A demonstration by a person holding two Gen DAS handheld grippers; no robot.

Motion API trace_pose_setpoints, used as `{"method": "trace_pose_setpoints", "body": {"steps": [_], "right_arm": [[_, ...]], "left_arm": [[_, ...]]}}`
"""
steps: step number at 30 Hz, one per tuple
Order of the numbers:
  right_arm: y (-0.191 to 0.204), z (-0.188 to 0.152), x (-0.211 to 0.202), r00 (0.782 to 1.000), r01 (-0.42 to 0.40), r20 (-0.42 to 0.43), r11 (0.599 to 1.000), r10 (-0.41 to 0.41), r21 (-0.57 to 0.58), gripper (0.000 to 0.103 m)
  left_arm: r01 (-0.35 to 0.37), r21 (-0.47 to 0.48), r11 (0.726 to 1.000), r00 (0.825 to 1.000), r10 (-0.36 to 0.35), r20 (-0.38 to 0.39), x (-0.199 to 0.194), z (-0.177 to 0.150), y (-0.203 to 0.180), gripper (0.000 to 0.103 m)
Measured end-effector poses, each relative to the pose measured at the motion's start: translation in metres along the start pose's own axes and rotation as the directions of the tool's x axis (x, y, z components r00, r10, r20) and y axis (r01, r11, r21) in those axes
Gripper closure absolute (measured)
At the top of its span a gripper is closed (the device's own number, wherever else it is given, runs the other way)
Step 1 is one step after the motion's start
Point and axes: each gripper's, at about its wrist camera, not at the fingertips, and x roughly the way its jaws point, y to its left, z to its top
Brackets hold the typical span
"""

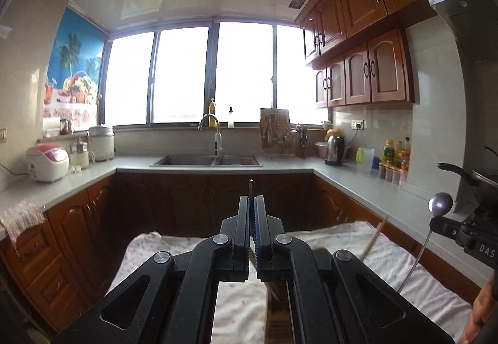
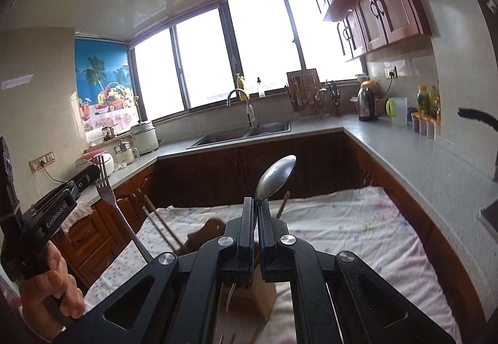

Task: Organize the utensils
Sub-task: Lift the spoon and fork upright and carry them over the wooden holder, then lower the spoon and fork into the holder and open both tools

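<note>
My left gripper (image 1: 252,199) is shut on a metal fork (image 1: 251,187), seen edge-on above the fingertips. In the right wrist view the same fork (image 2: 107,188) stands tines up in the left gripper (image 2: 81,180). My right gripper (image 2: 256,204) is shut on a metal spoon (image 2: 275,177), bowl up. The spoon also shows in the left wrist view (image 1: 440,204), held by the right gripper (image 1: 442,224). Both are held above a cloth-covered table (image 2: 342,229). A wooden utensil holder (image 2: 264,294) stands below the right gripper, with wooden chopsticks (image 2: 165,229) and a wooden spoon (image 2: 207,230) sticking out.
A grey counter (image 1: 358,182) runs round the kitchen with a sink (image 1: 207,160), faucet (image 1: 214,132), kettle (image 1: 334,149), rice cookers (image 1: 46,162) and bottles (image 1: 396,154). A pan handle (image 1: 457,173) juts out at right. Wood cabinets (image 1: 186,204) lie below.
</note>
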Motion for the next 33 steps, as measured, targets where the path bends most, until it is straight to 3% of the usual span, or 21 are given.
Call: {"method": "trace_pose_setpoints", "body": {"steps": [7, 16, 24, 29, 33], "right_arm": [[0.012, 0.001, 0.032, 0.999, 0.039, 0.027, 0.996, -0.037, -0.074, 0.101], [0.018, -0.035, 0.060, 0.998, 0.058, -0.007, 0.992, -0.059, -0.110, 0.101], [0.018, -0.062, 0.071, 0.997, 0.038, -0.071, 0.995, -0.044, -0.094, 0.101], [0.013, -0.072, 0.076, 0.993, 0.015, -0.120, 0.997, -0.023, -0.073, 0.101], [0.008, -0.077, 0.081, 0.988, -0.002, -0.156, 0.999, -0.004, -0.039, 0.101]], "left_arm": [[-0.086, 0.059, 0.995, 0.995, 0.083, 0.053, 0.041, -0.031, -0.025, 0.103], [-0.149, 0.123, 0.981, 0.987, 0.140, 0.078, 0.064, -0.083, -0.064, 0.103], [-0.110, 0.156, 0.982, 0.994, 0.109, 0.015, 0.070, -0.116, -0.080, 0.103], [-0.070, 0.110, 0.991, 0.996, 0.075, -0.042, 0.071, -0.116, -0.069, 0.103], [-0.025, 0.091, 0.995, 0.996, 0.033, -0.086, 0.066, -0.095, -0.049, 0.102]]}}
